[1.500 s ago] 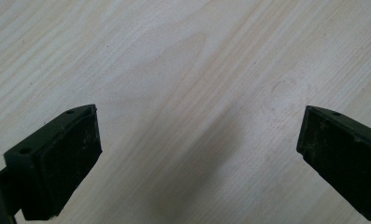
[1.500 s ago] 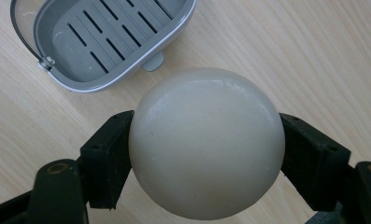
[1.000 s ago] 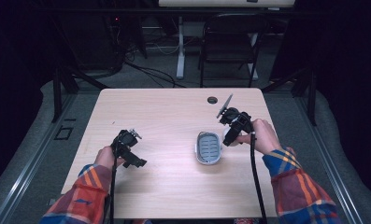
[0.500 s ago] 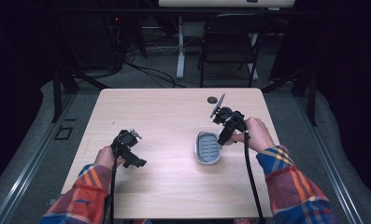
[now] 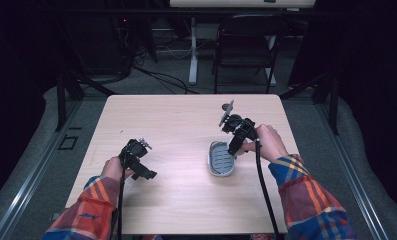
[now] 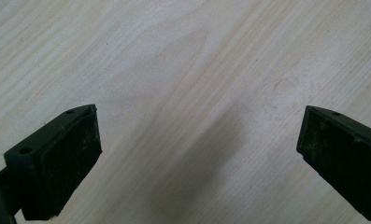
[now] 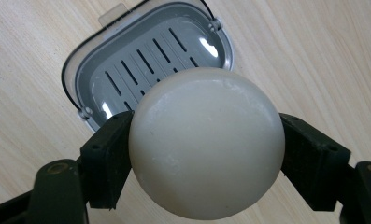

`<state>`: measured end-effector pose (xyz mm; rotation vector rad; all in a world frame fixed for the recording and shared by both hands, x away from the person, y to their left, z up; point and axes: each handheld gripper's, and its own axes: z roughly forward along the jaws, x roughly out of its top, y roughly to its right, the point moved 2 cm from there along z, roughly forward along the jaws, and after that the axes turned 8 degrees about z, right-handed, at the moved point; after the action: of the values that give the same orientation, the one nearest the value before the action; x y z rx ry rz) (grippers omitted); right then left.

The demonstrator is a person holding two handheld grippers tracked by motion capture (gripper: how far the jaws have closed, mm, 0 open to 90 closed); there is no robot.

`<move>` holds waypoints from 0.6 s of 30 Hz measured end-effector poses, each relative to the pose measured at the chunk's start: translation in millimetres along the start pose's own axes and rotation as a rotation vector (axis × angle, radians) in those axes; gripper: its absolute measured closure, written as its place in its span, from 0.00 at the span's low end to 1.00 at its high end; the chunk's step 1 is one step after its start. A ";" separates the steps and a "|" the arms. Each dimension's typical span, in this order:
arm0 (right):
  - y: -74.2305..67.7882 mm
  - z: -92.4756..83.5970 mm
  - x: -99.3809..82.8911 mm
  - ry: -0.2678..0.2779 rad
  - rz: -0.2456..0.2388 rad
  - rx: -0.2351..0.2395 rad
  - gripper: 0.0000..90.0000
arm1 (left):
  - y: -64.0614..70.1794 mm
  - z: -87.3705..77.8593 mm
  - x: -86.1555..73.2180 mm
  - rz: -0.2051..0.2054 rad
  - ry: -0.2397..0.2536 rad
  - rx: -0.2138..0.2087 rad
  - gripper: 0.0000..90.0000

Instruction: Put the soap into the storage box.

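R gripper is clamped on a round, cream-white bar of soap; its two black fingers press the soap's sides, pads touching it left & right. Soap hangs in the air above the grey oval plastic soap dish w/ slotted drain insert, nearer the dish's near end, not touching it as far as the right gripper view shows. Dish lies flat on the pale wooden worktop, right of centre, w/ a clear tab at its far rim.

In the high view the R gripper sits just over the dish's right edge, fingers angled down toward it, person's hand behind it, plaid sleeve below.

L gripper is well apart, at the worktop's left-front, held low over bare wood. Its fingers stand wide open, nothing btwn them, just wood grain & a soft shadow under.
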<state>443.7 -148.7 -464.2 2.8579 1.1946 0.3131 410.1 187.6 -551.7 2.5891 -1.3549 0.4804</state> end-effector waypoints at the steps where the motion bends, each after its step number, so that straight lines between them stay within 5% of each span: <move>1: -1.2 1.3 1.6 0.000 -0.003 0.004 0.27 | 0.0 0.1 0.0 -0.001 0.001 0.000 0.00; 18: -14.9 13.1 15.9 -0.016 -0.034 0.025 0.27 | 0.0 0.1 -0.2 -0.003 -0.011 0.001 0.00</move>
<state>446.8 -126.3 -475.9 2.8519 1.2523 0.2760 410.1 187.8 -551.9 2.5978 -1.3547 0.4673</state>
